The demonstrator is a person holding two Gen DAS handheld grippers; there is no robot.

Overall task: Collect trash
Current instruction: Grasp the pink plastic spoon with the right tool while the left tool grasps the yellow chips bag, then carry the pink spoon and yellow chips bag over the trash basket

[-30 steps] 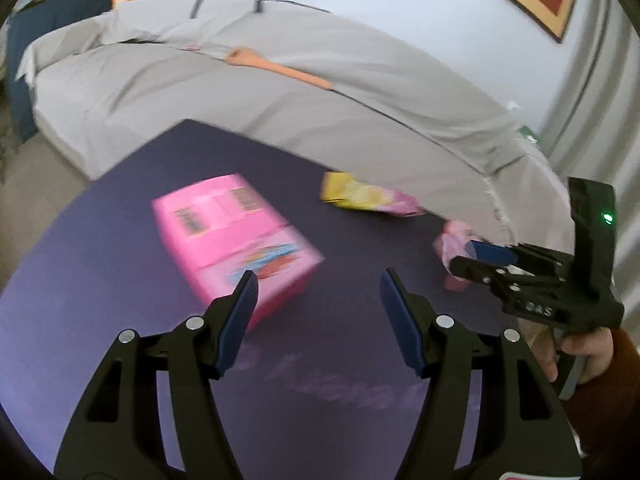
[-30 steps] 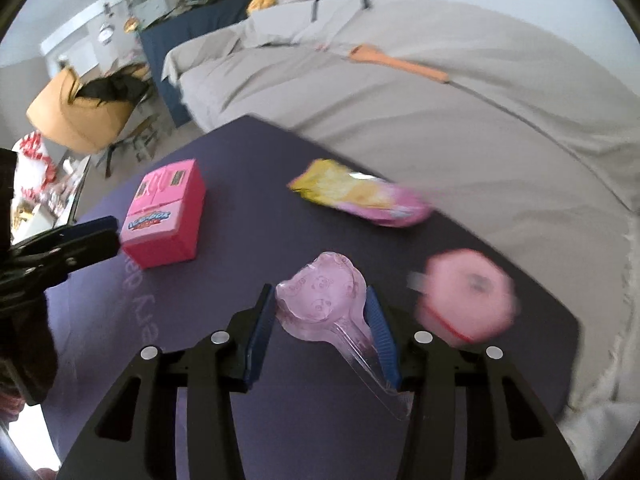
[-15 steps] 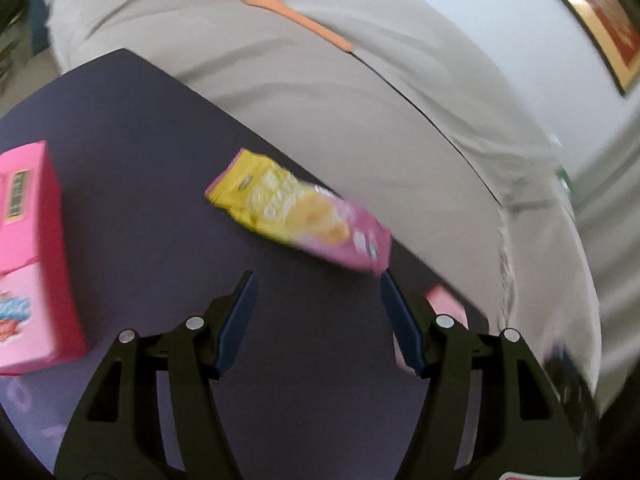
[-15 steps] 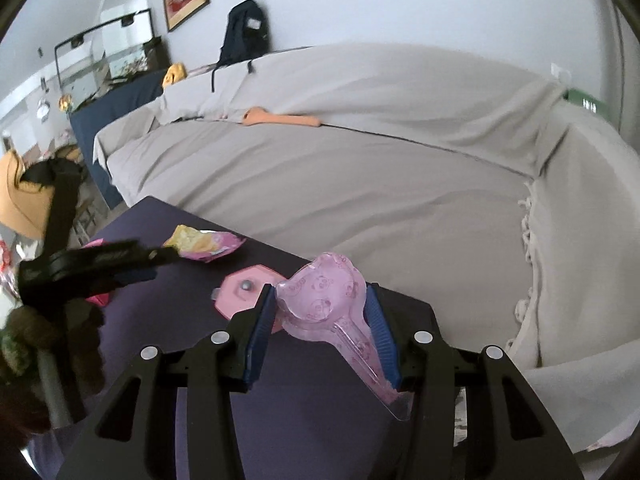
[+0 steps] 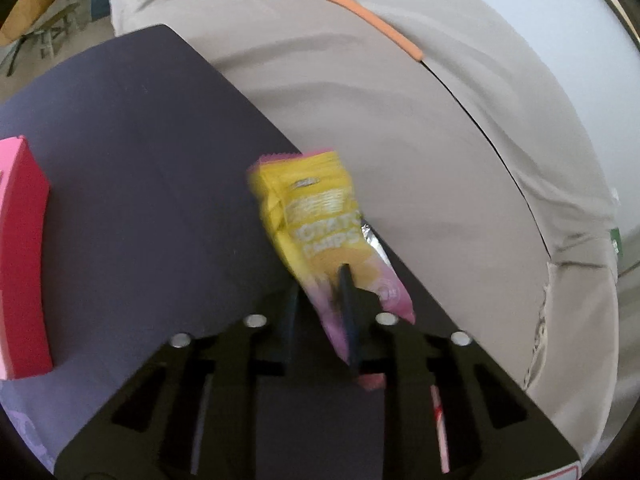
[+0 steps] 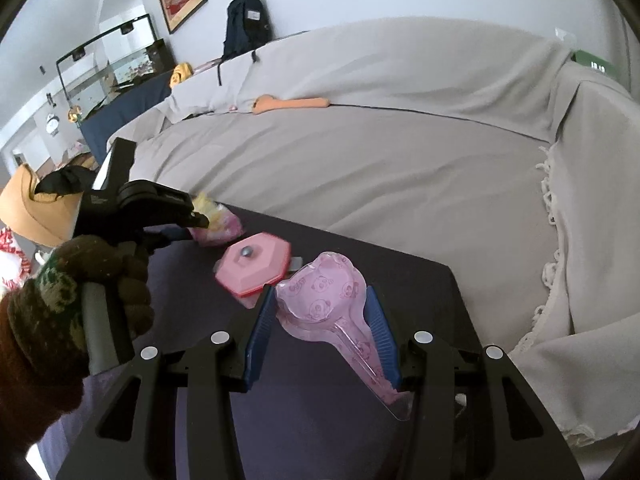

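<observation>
My left gripper (image 5: 320, 308) is shut on the pink lower end of a yellow and pink chips bag (image 5: 316, 216), at the far edge of the dark purple table (image 5: 140, 152). In the right wrist view the left gripper (image 6: 196, 218) reaches to the same bag (image 6: 218, 224) from the left. My right gripper (image 6: 320, 320) is shut on a clear pink plastic blister pack (image 6: 324, 300) with panda prints, held above the table (image 6: 400, 280). A pink hexagonal object (image 6: 254, 266) lies on the table just beyond it.
A pink box (image 5: 20, 260) stands at the table's left. A sofa under a grey cover (image 6: 380, 152) runs behind the table, with an orange spatula (image 5: 368, 20) on it. A backpack (image 6: 246, 24) leans at the sofa's back.
My left gripper moved forward onto the chips bag and closed on its pink end. My right gripper still holds the blister pack and has barely moved.
</observation>
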